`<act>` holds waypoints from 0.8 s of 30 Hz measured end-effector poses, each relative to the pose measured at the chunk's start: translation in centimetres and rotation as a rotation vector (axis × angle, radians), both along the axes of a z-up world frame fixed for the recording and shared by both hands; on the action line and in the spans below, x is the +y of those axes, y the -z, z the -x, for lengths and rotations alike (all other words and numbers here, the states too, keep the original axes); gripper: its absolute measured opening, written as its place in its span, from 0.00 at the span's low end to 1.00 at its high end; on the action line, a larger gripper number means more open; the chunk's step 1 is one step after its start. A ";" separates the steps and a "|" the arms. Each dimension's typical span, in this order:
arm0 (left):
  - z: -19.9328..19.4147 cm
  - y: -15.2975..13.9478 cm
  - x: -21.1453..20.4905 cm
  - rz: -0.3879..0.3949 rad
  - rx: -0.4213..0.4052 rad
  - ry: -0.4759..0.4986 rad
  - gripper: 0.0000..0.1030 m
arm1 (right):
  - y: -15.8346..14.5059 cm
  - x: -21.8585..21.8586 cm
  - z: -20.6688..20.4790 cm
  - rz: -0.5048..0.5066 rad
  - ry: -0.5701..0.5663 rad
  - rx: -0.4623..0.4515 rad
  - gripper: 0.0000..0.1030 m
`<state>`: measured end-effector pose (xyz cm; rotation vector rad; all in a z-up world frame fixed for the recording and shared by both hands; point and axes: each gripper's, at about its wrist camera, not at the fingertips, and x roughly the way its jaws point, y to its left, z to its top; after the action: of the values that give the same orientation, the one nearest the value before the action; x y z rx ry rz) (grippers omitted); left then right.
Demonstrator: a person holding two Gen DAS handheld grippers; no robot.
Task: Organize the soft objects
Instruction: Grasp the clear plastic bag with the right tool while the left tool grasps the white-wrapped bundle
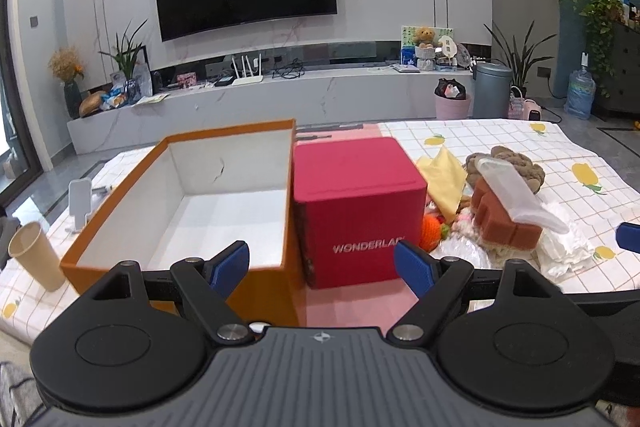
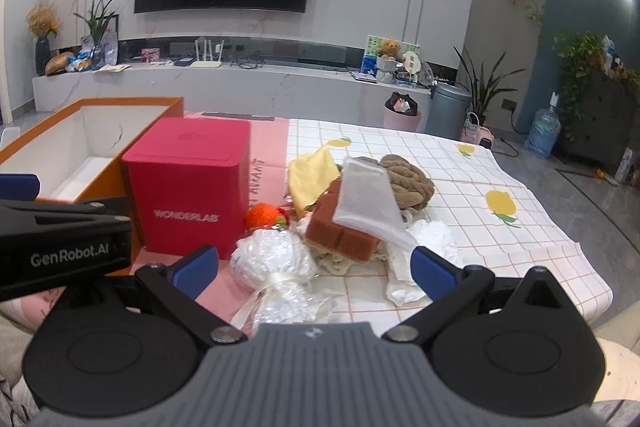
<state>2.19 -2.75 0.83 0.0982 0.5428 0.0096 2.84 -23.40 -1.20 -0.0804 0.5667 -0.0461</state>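
Note:
A pile of soft things lies on the checked cloth: a brown sponge block (image 2: 340, 231) under a translucent pouch (image 2: 368, 199), a brown knotted plush (image 2: 408, 183), a yellow cloth (image 2: 310, 177), an orange knitted fruit (image 2: 264, 217), a clear wrapped bundle (image 2: 272, 259) and white tissue (image 2: 432, 235). My right gripper (image 2: 316, 269) is open just in front of the pile, holding nothing. My left gripper (image 1: 322, 265) is open and holds nothing, facing the open orange box (image 1: 120, 199) and the red box (image 1: 356, 211). The pile (image 1: 504, 215) sits to its right.
A paper cup (image 1: 36, 255) and a small white stand (image 1: 80, 203) are left of the orange box. The table's right and far edges drop to the floor. Beyond are a TV wall, a low shelf, bins and plants.

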 end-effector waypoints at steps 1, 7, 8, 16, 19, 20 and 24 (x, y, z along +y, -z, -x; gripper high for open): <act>-0.1 -0.1 -0.1 -0.001 -0.001 0.002 0.94 | -0.1 -0.6 -0.3 -0.009 0.010 0.006 0.97; -1.7 0.2 -1.5 -0.011 0.029 0.076 0.94 | -0.8 -5.9 -3.2 -0.021 0.146 0.042 0.97; -2.0 0.4 -1.9 -0.007 0.043 0.106 0.94 | -0.9 -6.8 -4.0 -0.039 0.159 0.051 0.97; -5.7 2.8 -5.3 0.134 0.265 0.279 0.94 | 0.1 -9.9 -12.8 -0.256 -0.030 0.230 0.98; -7.0 4.2 -6.8 0.176 0.342 0.335 0.94 | 1.2 -9.7 -15.7 -0.318 -0.055 0.243 0.98; -7.2 4.5 -6.9 0.182 0.349 0.335 0.94 | 1.5 -9.6 -16.3 -0.327 -0.055 0.244 0.98; -8.4 6.6 -7.5 0.202 0.381 0.327 0.94 | 3.0 -10.5 -17.7 -0.343 -0.033 0.253 0.98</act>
<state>10.56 -10.22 -5.74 -0.0110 0.8991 -0.3889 20.50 -33.85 -4.21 0.2417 0.8182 0.0952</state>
